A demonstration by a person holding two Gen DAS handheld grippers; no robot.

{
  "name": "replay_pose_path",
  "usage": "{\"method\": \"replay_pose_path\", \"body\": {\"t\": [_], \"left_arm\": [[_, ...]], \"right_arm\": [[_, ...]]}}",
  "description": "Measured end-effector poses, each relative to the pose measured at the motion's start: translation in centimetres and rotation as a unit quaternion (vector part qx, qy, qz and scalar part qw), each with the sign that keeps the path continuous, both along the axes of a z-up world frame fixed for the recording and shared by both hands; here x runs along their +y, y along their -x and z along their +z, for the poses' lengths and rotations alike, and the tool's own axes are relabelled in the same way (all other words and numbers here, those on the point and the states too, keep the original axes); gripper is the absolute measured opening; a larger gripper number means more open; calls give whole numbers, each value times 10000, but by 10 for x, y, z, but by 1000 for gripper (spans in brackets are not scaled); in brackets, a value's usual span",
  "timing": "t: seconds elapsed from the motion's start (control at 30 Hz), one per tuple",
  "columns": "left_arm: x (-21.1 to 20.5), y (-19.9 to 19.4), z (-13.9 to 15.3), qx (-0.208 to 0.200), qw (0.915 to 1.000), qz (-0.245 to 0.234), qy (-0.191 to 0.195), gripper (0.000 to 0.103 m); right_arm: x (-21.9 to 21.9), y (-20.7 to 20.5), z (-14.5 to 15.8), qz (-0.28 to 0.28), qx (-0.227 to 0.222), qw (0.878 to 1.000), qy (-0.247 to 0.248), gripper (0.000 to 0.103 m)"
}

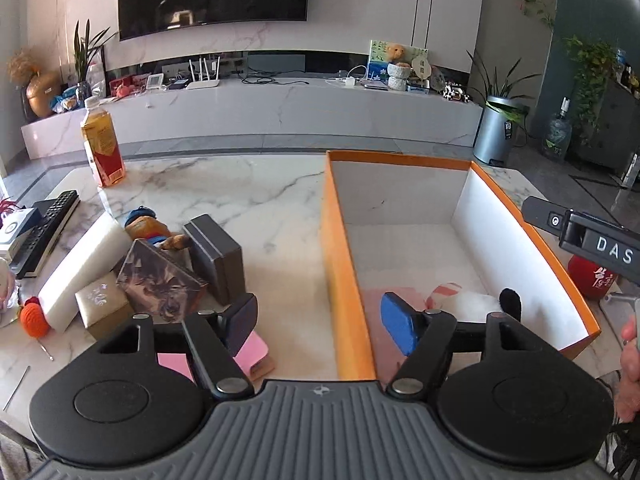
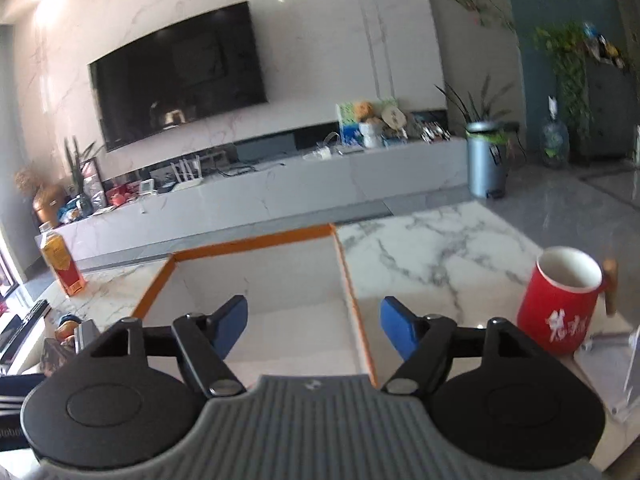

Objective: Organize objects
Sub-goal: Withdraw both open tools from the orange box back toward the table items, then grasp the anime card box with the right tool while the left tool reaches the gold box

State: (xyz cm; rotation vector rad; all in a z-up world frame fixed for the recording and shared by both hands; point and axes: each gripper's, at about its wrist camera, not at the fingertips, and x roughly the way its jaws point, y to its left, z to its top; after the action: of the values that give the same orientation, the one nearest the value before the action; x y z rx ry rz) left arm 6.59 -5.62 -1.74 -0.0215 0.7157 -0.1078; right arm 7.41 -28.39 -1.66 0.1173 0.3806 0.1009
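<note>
Left gripper (image 1: 320, 322): nearest of all, jaws released and wide, nothing between them; it hangs over the near left wall of the box.
Right gripper (image 2: 314, 330): jaws released too, empty, straddling the box's right wall.
Box (image 1: 346, 264): orange outside, white inside, open-topped, on the right half of the marble table (image 1: 240, 196).
In the box: a pink and white soft thing (image 1: 456, 296) with a black tip lies at the near end; what it is I cannot tell.
Pile: left of the box, well apart from it, a grey case (image 1: 218, 258), a patterned box (image 1: 164, 284), a small beige box (image 1: 100, 306), a white block (image 1: 80, 268) and a plush toy (image 1: 148, 226) crowd together.
Pink item (image 1: 252, 350): flat on the table, just under the left gripper's left finger.
Orange ball (image 1: 34, 316): near left edge, beside the white block.
Remote (image 1: 48, 234): far left of the table.
Bottle (image 1: 102, 146): upright at the far left corner.
Mug (image 2: 558, 300): red, upright, right of the box and apart from it.
Hand (image 1: 630, 368): at the right edge.
</note>
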Motion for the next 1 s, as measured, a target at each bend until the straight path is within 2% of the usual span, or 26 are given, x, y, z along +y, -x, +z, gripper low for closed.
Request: {"method": "replay_pose_path", "body": {"t": [0.07,0.17,0.33,0.43,0.57,0.7,0.83,1.0], "left_arm": [[22,1,6,57,9998,182,-1,89],[57,-9,3,609,9965,552,-179,89],[114,-15,-16,1010,9885,1039,-426,89],[148,-18,-25,1162,9841,1332,-196,89],[181,-24,-39,1331,9781,1582,235,89],[192,-36,-50,1460,9741,1673,433,89],[197,-53,-56,1449,9723,1744,574,87],[202,-77,-76,1755,9644,1875,623,87]], "right_arm": [[23,8,9,420,-150,9990,96,92],[60,13,17,872,-144,9960,84,100],[117,12,17,1432,199,9895,-74,102],[152,9,12,1691,434,9846,65,102],[200,1,-3,1811,788,9791,487,102],[232,-16,-25,1992,1266,9695,658,102],[250,-35,-40,2137,1446,9637,691,101],[276,-62,-57,2329,1678,9488,1319,98]]}}
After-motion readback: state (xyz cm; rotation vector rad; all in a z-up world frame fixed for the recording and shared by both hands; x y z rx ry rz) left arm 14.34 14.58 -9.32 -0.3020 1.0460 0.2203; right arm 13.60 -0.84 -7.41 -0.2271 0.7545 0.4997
